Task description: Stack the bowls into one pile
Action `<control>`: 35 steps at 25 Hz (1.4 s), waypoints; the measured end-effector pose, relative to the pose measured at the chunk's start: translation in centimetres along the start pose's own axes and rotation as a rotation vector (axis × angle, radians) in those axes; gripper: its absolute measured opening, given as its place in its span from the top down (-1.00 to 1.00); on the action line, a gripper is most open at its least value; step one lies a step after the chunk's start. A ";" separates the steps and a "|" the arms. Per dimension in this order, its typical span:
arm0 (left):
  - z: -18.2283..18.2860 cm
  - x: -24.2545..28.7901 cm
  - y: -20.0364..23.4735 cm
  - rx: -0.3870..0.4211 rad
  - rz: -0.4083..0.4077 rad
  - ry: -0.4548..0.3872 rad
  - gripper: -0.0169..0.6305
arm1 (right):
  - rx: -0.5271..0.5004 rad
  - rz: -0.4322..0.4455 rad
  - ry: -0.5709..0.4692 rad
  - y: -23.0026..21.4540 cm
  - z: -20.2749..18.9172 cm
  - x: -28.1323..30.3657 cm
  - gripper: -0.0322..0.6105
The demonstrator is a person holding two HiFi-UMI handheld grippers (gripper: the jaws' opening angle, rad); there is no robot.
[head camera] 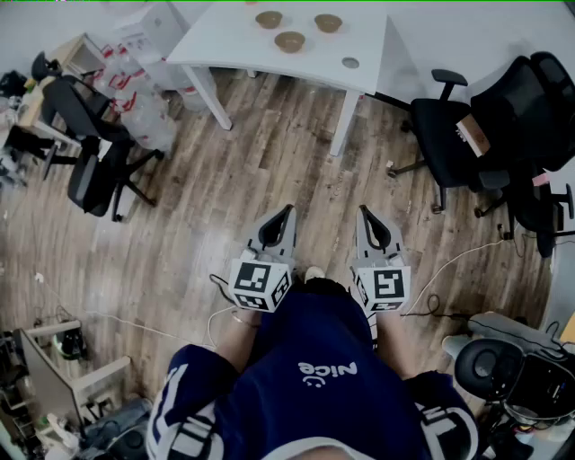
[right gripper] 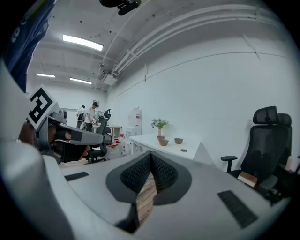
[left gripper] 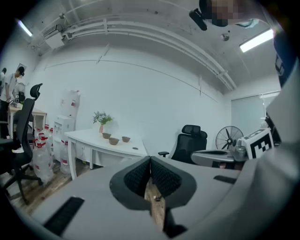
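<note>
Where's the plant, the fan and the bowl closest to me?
plant [left gripper: 102, 117], left gripper view, on its leaves.
fan [left gripper: 228, 138], left gripper view, on its round cage.
nearest bowl [head camera: 289, 41], head view, on its inside.

Head overhead; gripper cameras level; distant bowls [head camera: 290, 41] shared.

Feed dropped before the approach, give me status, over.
Left gripper and right gripper shut, both empty. Three bowls apart on the white table, none stacked. Office chairs flank the way there.
</note>
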State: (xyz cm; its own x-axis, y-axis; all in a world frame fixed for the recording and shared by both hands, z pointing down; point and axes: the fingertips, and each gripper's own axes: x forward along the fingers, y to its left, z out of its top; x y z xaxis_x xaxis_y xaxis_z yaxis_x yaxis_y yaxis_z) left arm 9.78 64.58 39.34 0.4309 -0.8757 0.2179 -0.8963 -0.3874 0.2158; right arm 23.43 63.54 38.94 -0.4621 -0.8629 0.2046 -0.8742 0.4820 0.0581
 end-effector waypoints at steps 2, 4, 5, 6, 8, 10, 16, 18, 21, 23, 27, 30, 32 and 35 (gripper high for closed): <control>0.1 0.4 -0.2 0.019 -0.010 0.003 0.90 | -0.003 0.004 0.007 -0.6 -0.2 0.5 0.84; 0.3 0.6 0.0 0.035 -0.005 0.001 0.90 | -0.006 -0.002 0.012 -1.2 -0.5 0.8 0.84; 0.3 0.5 0.3 0.036 0.006 -0.002 0.90 | -0.009 -0.011 0.017 -1.6 -0.9 0.9 0.84; 0.2 0.3 0.7 0.033 0.021 -0.004 0.90 | -0.016 -0.022 0.024 -1.9 -1.2 1.0 0.83; -0.1 0.0 1.7 0.023 0.057 -0.009 0.90 | -0.057 -0.040 0.031 -2.5 -1.4 1.0 0.84; -0.2 -0.4 2.9 0.014 0.093 -0.019 0.90 | -0.112 -0.045 0.030 -2.8 -1.2 1.0 0.83; -0.3 -0.9 4.3 0.017 0.142 -0.036 0.90 | -0.097 -0.080 0.032 -4.3 -1.7 1.1 0.84; -0.2 -0.5 4.0 0.020 0.126 -0.036 0.90 | -0.084 -0.071 0.021 -4.2 -1.4 1.4 0.83; -0.5 0.4 3.8 0.032 0.100 -0.028 0.90 | -0.056 -0.058 0.013 -4.1 -1.3 2.2 0.83; -0.6 1.2 4.2 0.044 0.087 -0.023 0.90 | -0.048 -0.060 0.014 -4.2 -1.3 3.0 0.83; -0.3 3.7 7.0 0.019 0.077 -0.031 0.90 | -0.044 -0.061 0.006 -4.8 -0.8 5.9 0.83; 0.4 5.8 9.5 0.010 0.071 -0.031 0.90 | -0.031 -0.075 0.008 -5.6 -0.4 8.6 0.83; 1.2 7.5 11.3 0.001 0.060 -0.029 0.90 | -0.027 -0.087 0.009 -6.1 0.4 10.8 0.83; 2.6 10.4 14.0 -0.012 0.033 -0.019 0.90 | -0.016 -0.092 0.013 -6.3 1.4 14.3 0.83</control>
State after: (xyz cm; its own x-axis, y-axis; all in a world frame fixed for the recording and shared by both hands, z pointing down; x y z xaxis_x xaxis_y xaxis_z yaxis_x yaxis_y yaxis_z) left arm 1.46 49.28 42.15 0.3989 -0.8934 0.2068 -0.9086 -0.3547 0.2205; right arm 22.13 47.94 40.12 -0.3782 -0.9015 0.2106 -0.9103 0.4035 0.0926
